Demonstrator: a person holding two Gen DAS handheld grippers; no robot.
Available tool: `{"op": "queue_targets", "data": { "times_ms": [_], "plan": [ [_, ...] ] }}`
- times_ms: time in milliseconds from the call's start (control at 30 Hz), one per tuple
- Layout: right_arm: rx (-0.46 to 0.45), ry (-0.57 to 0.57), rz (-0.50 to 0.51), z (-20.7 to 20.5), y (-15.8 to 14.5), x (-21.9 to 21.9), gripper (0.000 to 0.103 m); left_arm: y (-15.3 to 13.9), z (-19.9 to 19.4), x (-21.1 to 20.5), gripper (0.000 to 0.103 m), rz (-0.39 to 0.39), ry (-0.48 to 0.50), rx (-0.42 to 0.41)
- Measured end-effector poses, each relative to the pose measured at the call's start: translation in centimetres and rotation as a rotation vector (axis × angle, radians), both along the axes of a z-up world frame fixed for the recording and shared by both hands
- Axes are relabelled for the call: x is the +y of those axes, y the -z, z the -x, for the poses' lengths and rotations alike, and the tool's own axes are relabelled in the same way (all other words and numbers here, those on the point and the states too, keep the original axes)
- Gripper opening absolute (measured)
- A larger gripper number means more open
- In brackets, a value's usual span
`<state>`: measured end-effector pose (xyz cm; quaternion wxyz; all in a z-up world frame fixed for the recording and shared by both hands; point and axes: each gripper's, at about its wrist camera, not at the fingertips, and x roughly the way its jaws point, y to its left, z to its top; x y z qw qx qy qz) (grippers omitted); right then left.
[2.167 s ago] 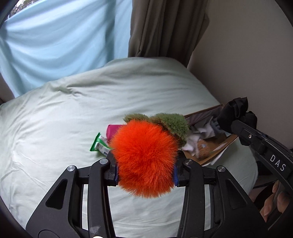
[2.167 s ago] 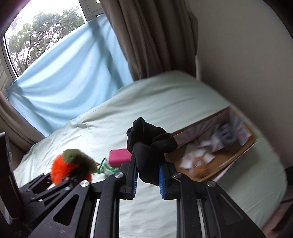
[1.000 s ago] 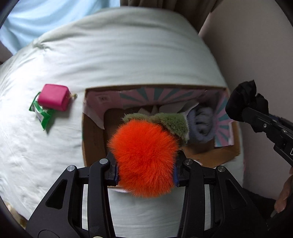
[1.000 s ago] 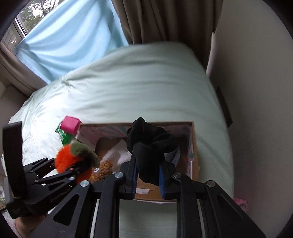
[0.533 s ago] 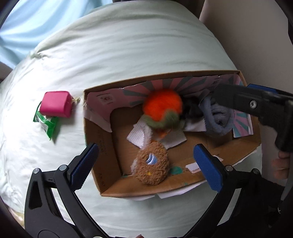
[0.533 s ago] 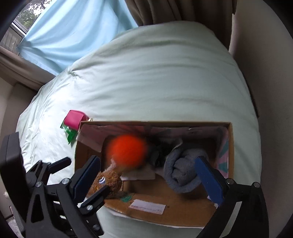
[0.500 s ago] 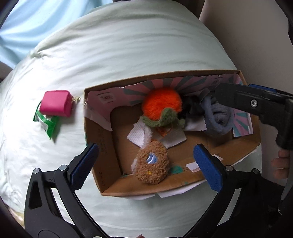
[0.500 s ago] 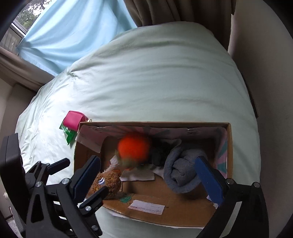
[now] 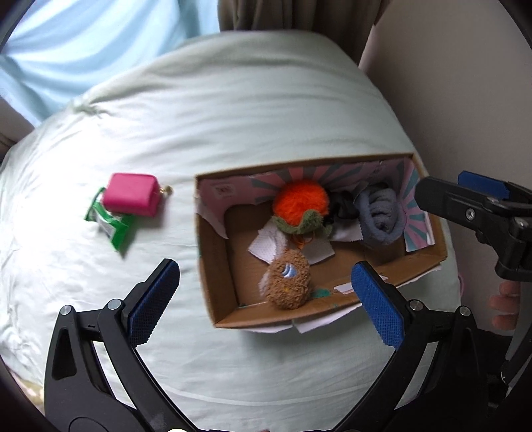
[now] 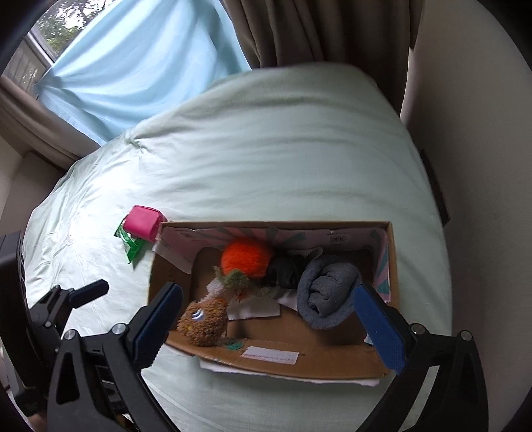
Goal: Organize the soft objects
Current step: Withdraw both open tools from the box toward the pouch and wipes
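Note:
An open cardboard box (image 9: 216, 266) (image 10: 159, 272) lies on the bed. Inside it are an orange and green fluffy toy (image 9: 301, 202) (image 10: 246, 257), a black cloth (image 9: 342, 207) (image 10: 286, 269), a rolled grey sock (image 9: 379, 212) (image 10: 327, 292) and a brown plush ball (image 9: 289, 284) (image 10: 204, 317). My left gripper (image 9: 266, 305) is open and empty above the box's near left part. My right gripper (image 10: 266, 319) is open and empty above the box; it also shows in the left wrist view (image 9: 472, 206) at the right.
A pink pouch (image 9: 129, 194) (image 10: 143, 221) and a green packet (image 9: 111, 227) (image 10: 131, 244) lie on the pale green bedsheet (image 9: 266, 116) left of the box. A wall (image 9: 465, 83) runs along the right; curtains (image 10: 299, 30) hang behind the bed.
Both grippers opened over the box and dropped their loads: the orange toy and the black cloth now lie inside. Both grippers have since pulled back slightly.

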<state>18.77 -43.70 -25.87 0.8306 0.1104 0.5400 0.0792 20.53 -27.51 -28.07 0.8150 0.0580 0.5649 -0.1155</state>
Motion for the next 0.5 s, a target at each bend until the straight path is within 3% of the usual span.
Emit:
{"op": "queue_targets", "data": {
  "times_ms": [167,267,500],
  "plan": [
    [-0.028,0.0,0.039,2.0,-3.8,2.2,0.102,-4.3,1.6,3.5,0.103,0.022,-0.046,-0.084],
    [-0.09,-0.009,0.078,3.6,-6.8,4.4,0.102,-7.0,3.0,6.2,0.103,0.035,-0.073,-0.138],
    [-0.208,-0.009,0.067,7.1,-12.8,10.4,0.102,-12.2,6.1,13.8,0.103,0.06,-0.122,-0.231]
  ]
}}
